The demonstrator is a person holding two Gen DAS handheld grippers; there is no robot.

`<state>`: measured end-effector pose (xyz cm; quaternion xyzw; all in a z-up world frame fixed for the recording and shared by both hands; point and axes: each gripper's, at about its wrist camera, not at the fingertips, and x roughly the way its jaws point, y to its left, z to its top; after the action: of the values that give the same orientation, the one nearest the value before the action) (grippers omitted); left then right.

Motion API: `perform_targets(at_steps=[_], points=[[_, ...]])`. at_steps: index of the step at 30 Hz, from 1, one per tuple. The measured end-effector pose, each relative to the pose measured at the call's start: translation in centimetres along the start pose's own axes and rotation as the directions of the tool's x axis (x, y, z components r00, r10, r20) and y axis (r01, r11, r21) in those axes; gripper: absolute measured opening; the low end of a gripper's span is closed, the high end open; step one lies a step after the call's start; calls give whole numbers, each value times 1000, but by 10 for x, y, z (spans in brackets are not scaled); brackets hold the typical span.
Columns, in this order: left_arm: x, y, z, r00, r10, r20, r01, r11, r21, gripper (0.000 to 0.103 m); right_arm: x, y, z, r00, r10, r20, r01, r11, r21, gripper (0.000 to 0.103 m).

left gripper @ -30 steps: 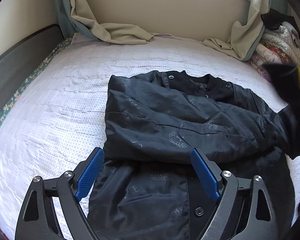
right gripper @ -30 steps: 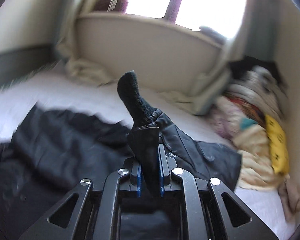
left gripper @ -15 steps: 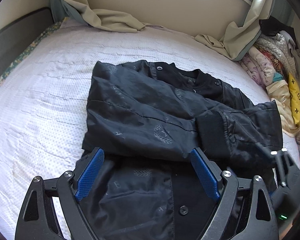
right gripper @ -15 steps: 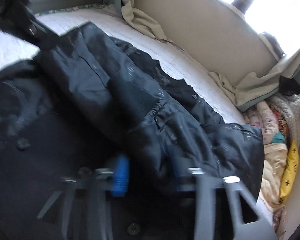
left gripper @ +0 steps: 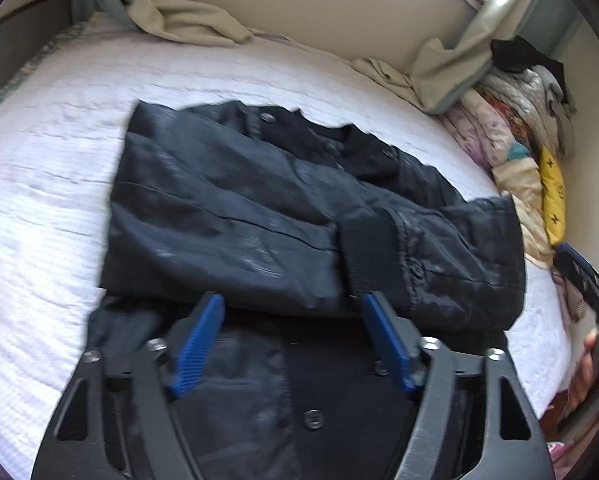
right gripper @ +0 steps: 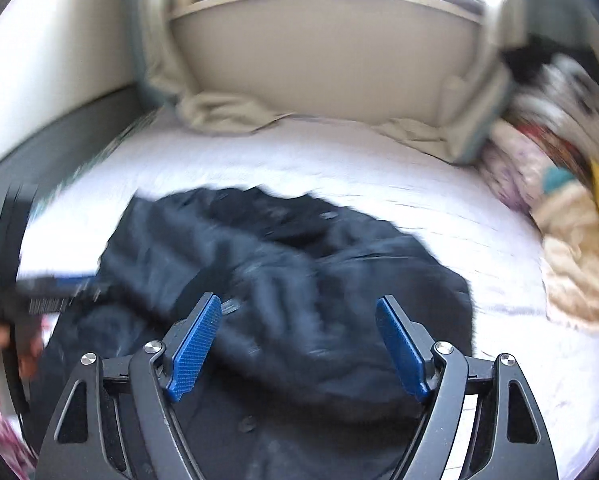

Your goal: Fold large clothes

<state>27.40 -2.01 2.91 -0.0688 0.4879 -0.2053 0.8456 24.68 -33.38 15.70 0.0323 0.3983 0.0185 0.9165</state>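
Observation:
A black button-front jacket (left gripper: 235,216) lies on the white bed (left gripper: 43,208), both sleeves folded across its chest; the ribbed cuff (left gripper: 373,256) of one sleeve rests near the middle. My left gripper (left gripper: 295,332) is open and empty, hovering above the jacket's lower front. My right gripper (right gripper: 299,340) is open and empty above the jacket (right gripper: 299,264), which is blurred in the right wrist view. The right gripper also shows at the right edge of the left wrist view (left gripper: 591,280).
Beige curtains (left gripper: 195,28) drape onto the bed's far side below a window ledge. A pile of mixed clothes and bedding (left gripper: 515,128) with a yellow item (left gripper: 551,184) sits at the right. A dark bed frame (right gripper: 59,136) runs along the left.
My right gripper laid the sleeve across the jacket, let go of the cuff, opened and pulled back. My left gripper stayed open and shifted slightly.

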Motion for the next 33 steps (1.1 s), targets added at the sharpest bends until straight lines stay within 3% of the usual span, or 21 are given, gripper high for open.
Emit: perform_targets(at_steps=[1,7,11,14,15,16,18,24,33], points=[[6,-3,0,1000,-23,-13,23,1000,-4,63,0,-8,3,1000,3,0,-3,1000,24,79],[42,-23,11,994,-75,-76,72,997,-42,62,-6,-59,11,999,51,1,-50,976,212,79],[71,-35,26,991,-32,-127,28,999,-38,64,-18,-76,14,998,56,40,-65,960,274,79],[82,-39,32,988,-59,-143,50,996,-70,60,-23,-84,15,997,59,57,-74,952,299,79],[84,-41,32,987,-71,-145,60,995,-76,47,-25,-86,15,996,59,62,-75,948,308,79],[86,-43,33,984,-92,-155,80,994,-79,25,-27,-89,16,996,57,64,-75,946,316,79],[90,-48,33,981,-100,-167,89,993,-72,14,-29,-94,16,996,54,68,-74,939,336,79],[55,-49,29,993,-74,-88,74,997,2,10,-30,-105,14,997,38,73,-63,921,384,79],[-27,-19,13,998,36,51,-38,999,38,9,-18,-112,9,1000,-16,27,4,914,406,79]])
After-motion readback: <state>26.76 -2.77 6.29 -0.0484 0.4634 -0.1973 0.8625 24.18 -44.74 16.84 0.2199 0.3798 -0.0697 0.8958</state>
